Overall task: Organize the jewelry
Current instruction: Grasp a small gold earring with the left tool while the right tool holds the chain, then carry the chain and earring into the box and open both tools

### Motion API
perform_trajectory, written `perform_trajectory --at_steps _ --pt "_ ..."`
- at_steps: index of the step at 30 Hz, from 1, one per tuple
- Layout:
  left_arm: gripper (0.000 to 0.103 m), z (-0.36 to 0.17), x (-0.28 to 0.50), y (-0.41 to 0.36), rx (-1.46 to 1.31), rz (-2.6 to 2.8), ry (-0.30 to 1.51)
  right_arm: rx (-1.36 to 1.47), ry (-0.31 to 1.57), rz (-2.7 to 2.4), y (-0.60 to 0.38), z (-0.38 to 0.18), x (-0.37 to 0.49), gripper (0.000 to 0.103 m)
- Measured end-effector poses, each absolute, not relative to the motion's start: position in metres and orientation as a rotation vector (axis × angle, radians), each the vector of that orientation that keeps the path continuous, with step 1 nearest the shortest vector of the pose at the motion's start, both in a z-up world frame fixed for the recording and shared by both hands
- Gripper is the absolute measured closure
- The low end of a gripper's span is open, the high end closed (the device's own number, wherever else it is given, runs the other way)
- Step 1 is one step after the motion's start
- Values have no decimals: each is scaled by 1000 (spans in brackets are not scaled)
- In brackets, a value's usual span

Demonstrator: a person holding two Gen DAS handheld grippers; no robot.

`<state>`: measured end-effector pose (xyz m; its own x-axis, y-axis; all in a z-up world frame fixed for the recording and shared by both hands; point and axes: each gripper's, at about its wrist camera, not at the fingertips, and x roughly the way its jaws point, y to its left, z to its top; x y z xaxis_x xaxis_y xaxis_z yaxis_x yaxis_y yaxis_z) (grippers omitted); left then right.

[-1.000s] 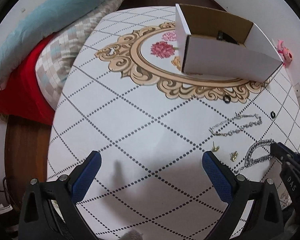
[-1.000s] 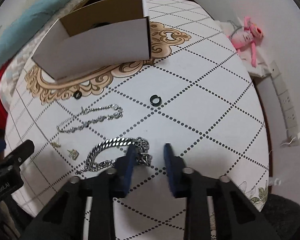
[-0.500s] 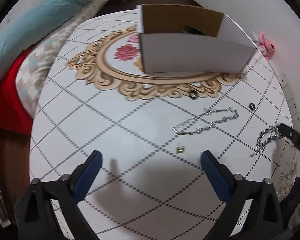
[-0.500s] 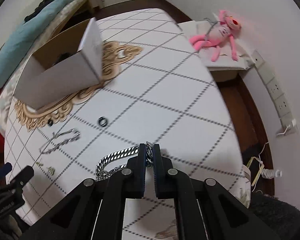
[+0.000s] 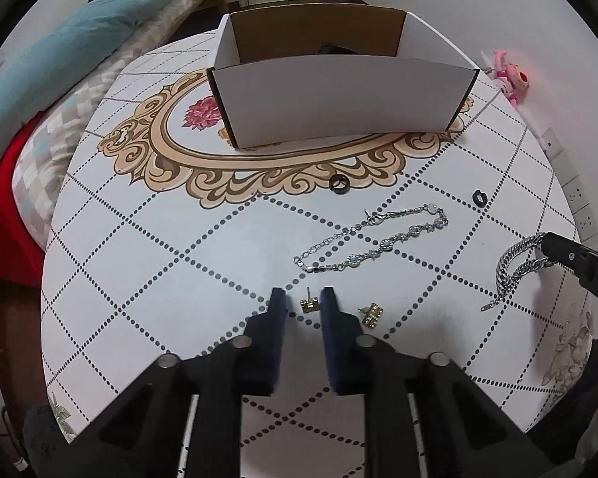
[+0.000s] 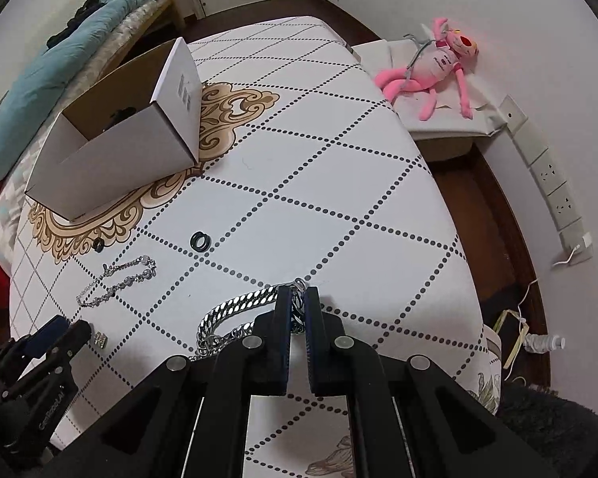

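A small gold earring (image 5: 309,304) lies on the white patterned table (image 5: 159,263) between the tips of my left gripper (image 5: 303,298). Its jaws are closing, and a thin gap still shows on the earring's left side. A second gold earring (image 5: 371,314) lies just to the right. My right gripper (image 6: 298,292) is shut on a thick silver chain (image 6: 235,310), whose loose end trails on the table. A thin silver bracelet (image 5: 370,239) and two black rings (image 5: 339,182) (image 5: 479,198) lie further out. The open cardboard box (image 5: 339,95) stands behind them.
A bed with teal and checked bedding (image 5: 79,40) runs along the table's left side. A pink plush toy (image 6: 438,63) lies on a low white stand at the right, by wall sockets (image 6: 554,195). Something dark sits inside the box.
My left gripper moved over to the gold earring and its wide jaws narrowed around it. My right gripper shut on the thick chain and swung right, so the box now sits far left.
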<state>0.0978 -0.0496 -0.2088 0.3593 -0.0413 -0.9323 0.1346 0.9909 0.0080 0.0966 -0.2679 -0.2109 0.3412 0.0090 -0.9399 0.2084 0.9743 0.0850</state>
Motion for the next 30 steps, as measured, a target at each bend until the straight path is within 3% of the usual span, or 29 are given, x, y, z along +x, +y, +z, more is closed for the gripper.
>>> perform_trajectory --at_steps 2,11,19,30 --pt "97 -209 99 -49 78 -124 1196 204 1216 -132 -268 -210 96 96" --pt "97 -202 94 -48 45 -151 1193 219 1187 -79 -260 -193 98 96" --pt "97 -151 101 -45 -31 -216 1125 257 1132 50 -243 -147 107 96" --pt "97 -96 184 -35 -39 -258 1067 226 1022 180 -221 -64 183 96"
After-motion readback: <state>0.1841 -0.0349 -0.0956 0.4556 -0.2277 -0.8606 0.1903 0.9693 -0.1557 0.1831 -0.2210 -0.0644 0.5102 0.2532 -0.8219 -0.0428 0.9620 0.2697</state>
